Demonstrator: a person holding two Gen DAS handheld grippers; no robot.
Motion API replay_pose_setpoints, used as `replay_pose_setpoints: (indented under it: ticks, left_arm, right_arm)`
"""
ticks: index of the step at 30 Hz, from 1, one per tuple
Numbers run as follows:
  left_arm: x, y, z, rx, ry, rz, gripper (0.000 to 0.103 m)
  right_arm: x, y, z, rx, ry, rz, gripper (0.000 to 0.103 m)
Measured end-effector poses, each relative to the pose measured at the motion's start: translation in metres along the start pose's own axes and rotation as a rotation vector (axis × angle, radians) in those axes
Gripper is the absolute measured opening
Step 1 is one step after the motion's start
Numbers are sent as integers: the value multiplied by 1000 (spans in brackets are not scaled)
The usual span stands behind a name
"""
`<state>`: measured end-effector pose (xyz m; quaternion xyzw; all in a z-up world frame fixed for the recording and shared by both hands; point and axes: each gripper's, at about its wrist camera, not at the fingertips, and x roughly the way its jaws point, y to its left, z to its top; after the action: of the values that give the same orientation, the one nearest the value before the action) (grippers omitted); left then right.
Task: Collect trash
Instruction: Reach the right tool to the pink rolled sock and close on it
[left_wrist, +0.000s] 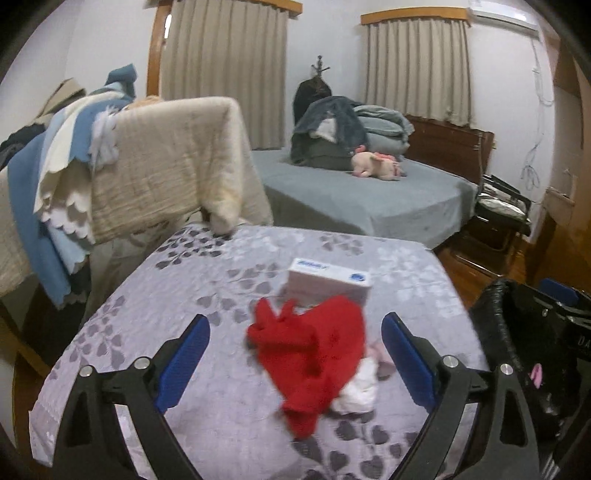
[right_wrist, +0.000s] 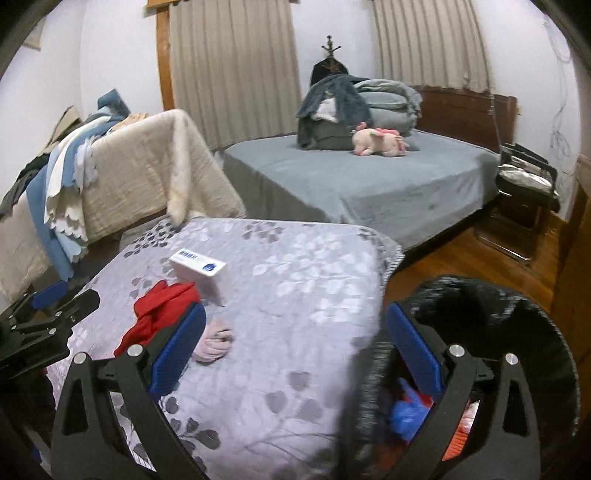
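A red crumpled piece (left_wrist: 314, 354) lies on the flowered table cloth (left_wrist: 184, 369), with a white and pink wad (left_wrist: 360, 391) beside it and a white box (left_wrist: 328, 282) just behind. My left gripper (left_wrist: 295, 354) is open and empty, its fingers on either side of the red piece, slightly above it. In the right wrist view the red piece (right_wrist: 159, 314), the pink wad (right_wrist: 214, 341) and the box (right_wrist: 201, 271) lie at left. My right gripper (right_wrist: 295, 345) is open and empty, over the table's right edge and the black trash bag (right_wrist: 480, 332).
The trash bag holds blue and orange scraps (right_wrist: 406, 410). A chair draped with beige and blue cloths (left_wrist: 147, 166) stands behind the table at left. A grey bed (left_wrist: 369, 195) with a plush toy is beyond, and a wooden floor (right_wrist: 461, 258) to the right.
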<state>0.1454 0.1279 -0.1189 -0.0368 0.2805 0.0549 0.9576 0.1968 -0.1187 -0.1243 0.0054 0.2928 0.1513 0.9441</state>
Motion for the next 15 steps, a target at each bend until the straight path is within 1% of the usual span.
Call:
replay_pose_setpoints:
  ticks: [6,15]
  left_arm:
    - [12,18,-11,-27,21,28,92]
    - [33,39,-25,-49,50,66,92]
  right_arm:
    - [34,26,-12,-10,34,23,96]
    - [78,46,-28,-30,110,24,95]
